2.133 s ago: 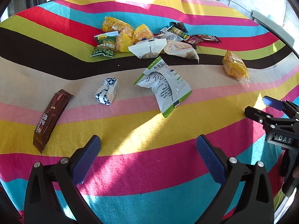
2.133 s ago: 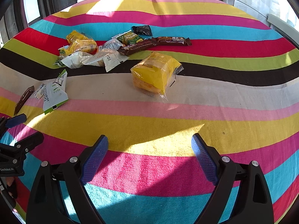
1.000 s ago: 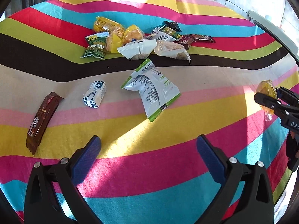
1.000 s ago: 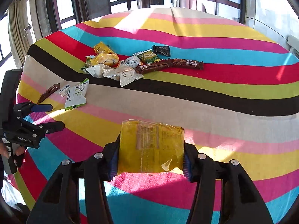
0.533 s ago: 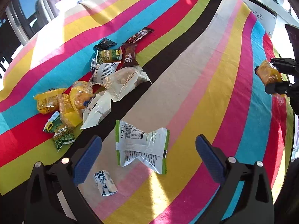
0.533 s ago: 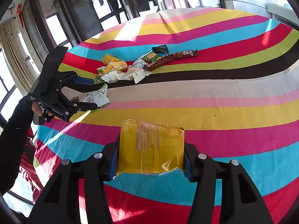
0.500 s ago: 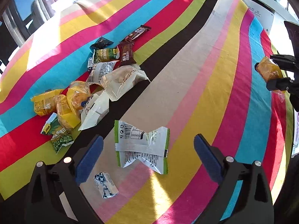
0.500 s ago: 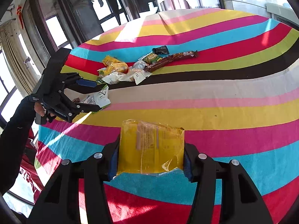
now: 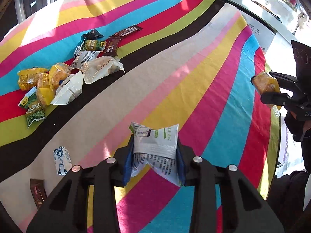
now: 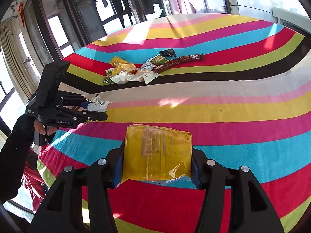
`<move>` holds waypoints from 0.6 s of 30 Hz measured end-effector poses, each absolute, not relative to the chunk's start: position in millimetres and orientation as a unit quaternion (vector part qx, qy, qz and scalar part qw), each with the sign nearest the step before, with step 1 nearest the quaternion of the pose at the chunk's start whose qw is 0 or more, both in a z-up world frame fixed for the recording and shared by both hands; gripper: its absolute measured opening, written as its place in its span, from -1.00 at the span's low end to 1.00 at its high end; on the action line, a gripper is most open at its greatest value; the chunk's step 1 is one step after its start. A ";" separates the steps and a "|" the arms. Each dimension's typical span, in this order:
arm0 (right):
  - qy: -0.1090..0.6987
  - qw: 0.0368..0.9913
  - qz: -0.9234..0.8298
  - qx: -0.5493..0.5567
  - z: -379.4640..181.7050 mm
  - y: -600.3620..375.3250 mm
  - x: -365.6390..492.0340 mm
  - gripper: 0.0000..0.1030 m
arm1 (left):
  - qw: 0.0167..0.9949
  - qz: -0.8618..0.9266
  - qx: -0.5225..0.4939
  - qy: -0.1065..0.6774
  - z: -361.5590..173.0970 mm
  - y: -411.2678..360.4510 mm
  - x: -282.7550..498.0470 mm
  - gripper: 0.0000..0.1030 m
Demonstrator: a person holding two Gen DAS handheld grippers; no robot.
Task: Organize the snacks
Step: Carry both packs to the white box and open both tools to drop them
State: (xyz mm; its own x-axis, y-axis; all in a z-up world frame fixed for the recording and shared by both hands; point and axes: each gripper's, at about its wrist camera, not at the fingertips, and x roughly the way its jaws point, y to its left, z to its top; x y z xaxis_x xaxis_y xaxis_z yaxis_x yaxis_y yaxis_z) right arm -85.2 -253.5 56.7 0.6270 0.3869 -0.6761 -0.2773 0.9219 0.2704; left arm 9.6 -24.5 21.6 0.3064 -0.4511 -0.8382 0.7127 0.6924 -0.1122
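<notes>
The left tool (image 9: pixel 154 161) has just been closing, and its blue pads are now pinching the white-and-green snack packet (image 9: pixel 155 147) at its crumpled waist, the packet's long axis running away from the camera up the striped worktop (image 9: pixel 194 77). The right tool (image 10: pixel 156 162) is gripping the yellow snack bag (image 10: pixel 157 151) across its width, with the bag standing up between the jaws and filling the gap.

Now the relation that matters: the snack pile (image 9: pixel 73 71) is sitting far up the cloth, ahead and to the left of the left tool and ahead and slightly left of the right one. The left hand is looking nearer to it, so its packet probably has the shorter trip. The wide band of cloth between both tools and the pile is lying bare, plenty of room to travel.

Watch the strays, though. The small blue-and-white wrapped sweet (image 9: pixel 62 160) and the brown chocolate bar (image 9: pixel 38 192) are lying just to the left of the left tool, close to the near edge of the cloth. The right tool is hovering over the near edge too, by the worktop's corner. Whether either packet is clear of the cloth or brushing it, I cannot quite tell from these angles.
</notes>
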 end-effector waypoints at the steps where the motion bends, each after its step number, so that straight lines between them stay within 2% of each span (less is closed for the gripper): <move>1: 0.391 0.899 0.185 0.072 55.7 -253.4 -87.0 0.04 | 0.801 -0.363 0.122 0.460 24.4 -24.5 -1.7 -0.29; 9: 0.400 0.896 0.182 0.061 50.2 -236.5 -104.1 0.04 | 0.860 -0.285 0.079 0.416 40.0 -43.2 -77.3 -0.28; 18: 0.384 0.909 0.157 0.044 59.9 -247.9 -147.6 0.04 | 0.851 -0.319 0.068 0.411 33.7 -86.6 -119.5 -0.28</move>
